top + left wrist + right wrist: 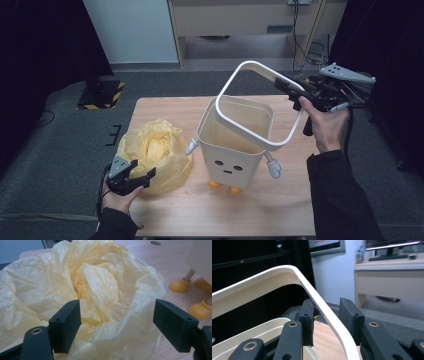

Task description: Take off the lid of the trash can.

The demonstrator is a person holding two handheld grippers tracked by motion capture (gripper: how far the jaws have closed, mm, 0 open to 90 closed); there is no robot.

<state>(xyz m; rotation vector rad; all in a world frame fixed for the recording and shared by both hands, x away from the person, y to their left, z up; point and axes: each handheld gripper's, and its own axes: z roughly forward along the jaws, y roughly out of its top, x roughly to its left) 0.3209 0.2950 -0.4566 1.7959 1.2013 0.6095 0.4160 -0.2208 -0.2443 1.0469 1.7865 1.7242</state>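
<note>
The white rim ring [252, 102], stiff, light and smooth, is held tilted above the cream bin [235, 145] by the right tongs [291, 89], clamped on 1 thin side. The left tongs [137, 175] are spread open at the soft yellow bag [155, 150] on the worktop [280, 200]; it is best pinched at a fold.

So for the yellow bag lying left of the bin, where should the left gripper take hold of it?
Best guess: the raised, crumpled folds at the top middle of the yellow bag, coming from the near side where the left gripper sits with fingers open. Those ridges stand up thin enough to pinch; the bag's rounded flanks look too wide and slack.
</note>
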